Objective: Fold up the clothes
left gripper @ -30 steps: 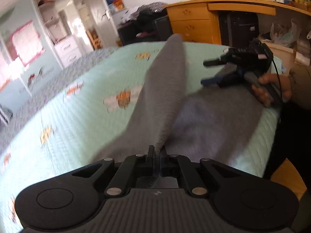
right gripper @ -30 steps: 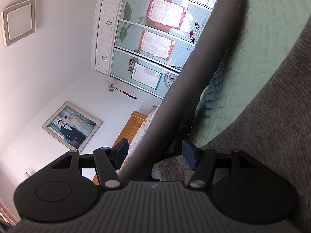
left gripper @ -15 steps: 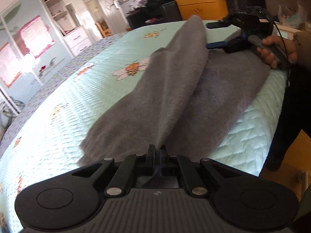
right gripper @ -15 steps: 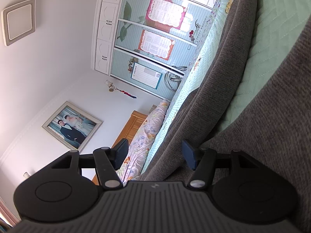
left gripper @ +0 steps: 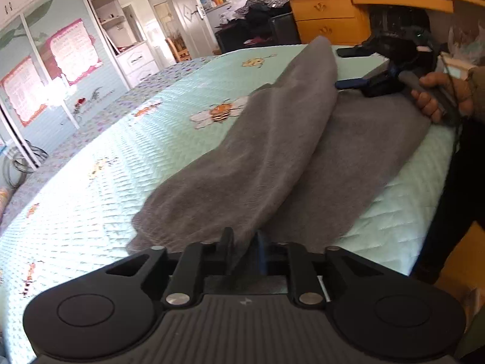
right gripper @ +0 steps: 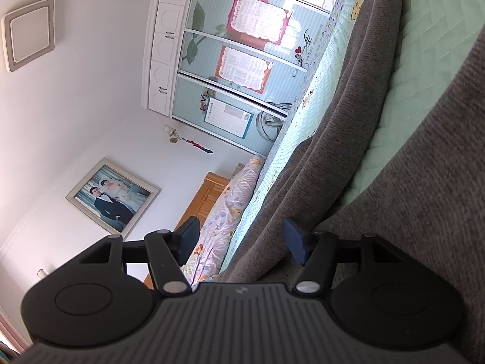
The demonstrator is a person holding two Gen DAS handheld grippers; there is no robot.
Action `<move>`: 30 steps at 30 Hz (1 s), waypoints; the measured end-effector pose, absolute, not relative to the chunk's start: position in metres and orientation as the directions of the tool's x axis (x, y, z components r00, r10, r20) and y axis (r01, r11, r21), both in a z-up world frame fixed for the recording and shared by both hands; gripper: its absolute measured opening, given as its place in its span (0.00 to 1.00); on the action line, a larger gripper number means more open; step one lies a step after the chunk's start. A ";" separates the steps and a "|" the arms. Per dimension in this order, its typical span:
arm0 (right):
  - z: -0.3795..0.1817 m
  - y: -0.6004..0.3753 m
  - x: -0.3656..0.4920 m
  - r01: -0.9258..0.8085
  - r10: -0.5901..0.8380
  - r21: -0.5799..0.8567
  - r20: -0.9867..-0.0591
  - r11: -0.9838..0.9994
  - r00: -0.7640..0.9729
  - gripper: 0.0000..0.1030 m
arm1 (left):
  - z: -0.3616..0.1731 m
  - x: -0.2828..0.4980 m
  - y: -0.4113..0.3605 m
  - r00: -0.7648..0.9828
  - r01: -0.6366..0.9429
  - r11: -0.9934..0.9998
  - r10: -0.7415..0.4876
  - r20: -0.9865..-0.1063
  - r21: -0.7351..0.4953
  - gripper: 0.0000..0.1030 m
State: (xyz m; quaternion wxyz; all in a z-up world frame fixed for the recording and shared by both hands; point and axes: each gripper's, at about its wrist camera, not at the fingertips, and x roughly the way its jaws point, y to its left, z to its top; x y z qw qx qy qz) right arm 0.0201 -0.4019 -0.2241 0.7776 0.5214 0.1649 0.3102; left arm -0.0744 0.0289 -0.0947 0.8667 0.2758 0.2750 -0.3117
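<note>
A grey garment (left gripper: 272, 139) lies on the mint quilted bed cover (left gripper: 121, 157), with one half folded lengthwise over the other. My left gripper (left gripper: 244, 242) sits at its near end. Its jaws are opening, and the fold's edge still runs between the fingers without being pinched. At the far end my right gripper (left gripper: 337, 68) is held by a person's hand (left gripper: 439, 97). It stands open, level with the bed. In the right wrist view the grey garment (right gripper: 348, 121) passes loosely between the spread fingers of the right gripper (right gripper: 242, 236).
The bed's side edge (left gripper: 409, 212) drops to the floor on the right. A wooden desk (left gripper: 333, 15) and a dark heap of clothes (left gripper: 257, 9) stand behind the bed. A wardrobe (left gripper: 60, 60) lines the left wall. Pillows and a headboard (right gripper: 212, 194) show in the right wrist view.
The lifted fold of grey cloth has come down and now lies flat over the lower half. My left gripper sank toward the bed and its jaws parted. The right gripper stayed put.
</note>
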 end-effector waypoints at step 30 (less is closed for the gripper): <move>-0.226 -0.396 0.026 -0.326 0.661 0.913 0.089 0.245 0.745 0.66 | -0.085 -0.084 0.024 0.765 0.621 0.551 -0.272 -0.583 0.558 0.02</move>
